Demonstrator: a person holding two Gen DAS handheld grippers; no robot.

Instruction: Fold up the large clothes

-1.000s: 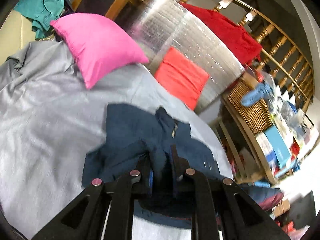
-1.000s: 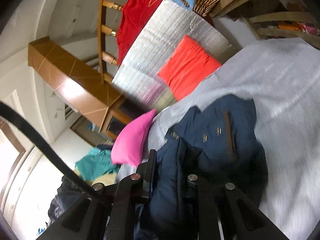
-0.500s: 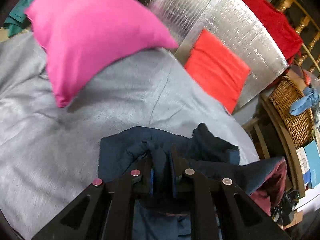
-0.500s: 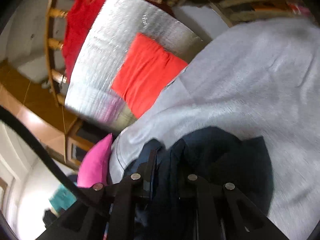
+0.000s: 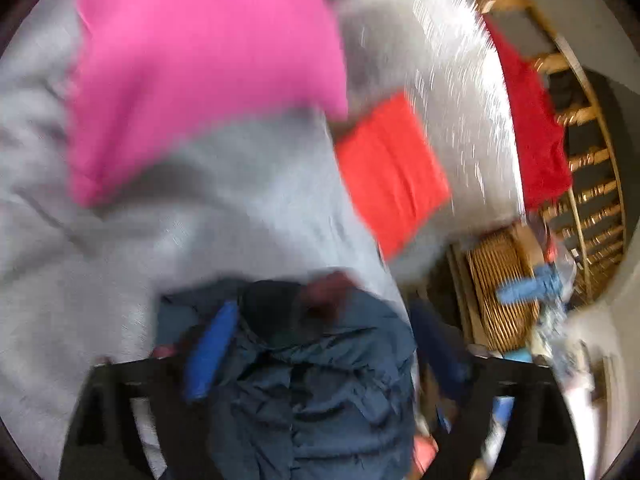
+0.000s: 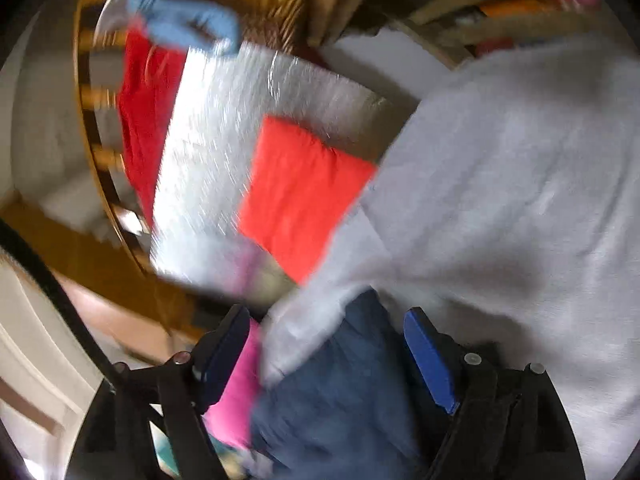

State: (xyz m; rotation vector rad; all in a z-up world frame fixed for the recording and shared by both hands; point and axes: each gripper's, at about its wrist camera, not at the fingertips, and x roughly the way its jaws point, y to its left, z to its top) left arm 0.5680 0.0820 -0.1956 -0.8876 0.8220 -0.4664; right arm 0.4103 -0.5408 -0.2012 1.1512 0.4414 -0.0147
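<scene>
Navy jacket (image 5: 316, 392) bunched in a heap directly ahead of both grippers, on the grey bedspread (image 5: 248, 216). Left gripper (image 5: 328, 360) jaws just sprung wide, jacket between but unpinched. Right gripper (image 6: 324, 356) likewise just opened, pads clear of the cloth. Neither plainly nearer; long axis unreadable in the blur. Beyond: pink pillow (image 5: 200, 64), orange-red cushion (image 5: 390, 172) against a silver foil panel (image 5: 448, 92), then wooden railing (image 5: 588, 156) and wicker basket (image 5: 500, 288).

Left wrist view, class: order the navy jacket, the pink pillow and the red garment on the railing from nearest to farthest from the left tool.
1. Navy jacket: bunched between the open fingers of the left tool.
2. Pink pillow: beyond it, upper left, on the grey cover.
3. Red garment: farthest, upper right, hanging on the wooden railing.
</scene>
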